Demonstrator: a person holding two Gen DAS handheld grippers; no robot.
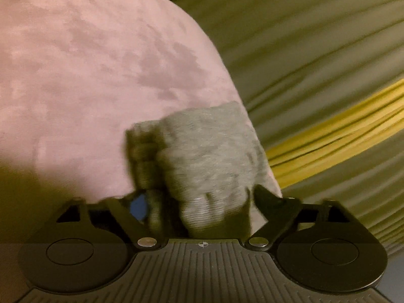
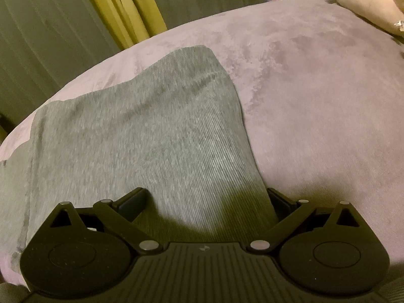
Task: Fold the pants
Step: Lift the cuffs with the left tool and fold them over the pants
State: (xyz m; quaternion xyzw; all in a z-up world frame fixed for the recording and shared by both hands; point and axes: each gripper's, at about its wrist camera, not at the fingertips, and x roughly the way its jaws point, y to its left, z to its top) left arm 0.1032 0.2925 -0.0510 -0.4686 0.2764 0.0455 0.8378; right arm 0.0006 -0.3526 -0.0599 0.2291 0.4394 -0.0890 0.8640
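Grey knit pants (image 2: pixel 141 136) lie spread on a pink plush bed cover (image 2: pixel 315 106). In the right wrist view my right gripper (image 2: pixel 205 202) has its fingers wide apart, one on each side of the near edge of the pants, with fabric lying between them. In the left wrist view my left gripper (image 1: pixel 199 202) also has its fingers apart, with a bunched, folded part of the pants (image 1: pixel 202 151) between them; the view is blurred. A blue pad (image 1: pixel 138 205) shows on the left finger.
Olive curtains with a yellow strip (image 2: pixel 121 10) hang beyond the bed edge; they also show in the left wrist view (image 1: pixel 328 136). A pale plush toy (image 2: pixel 368 2) lies at the far right of the bed. The bed edge (image 1: pixel 222 58) runs close to the pants.
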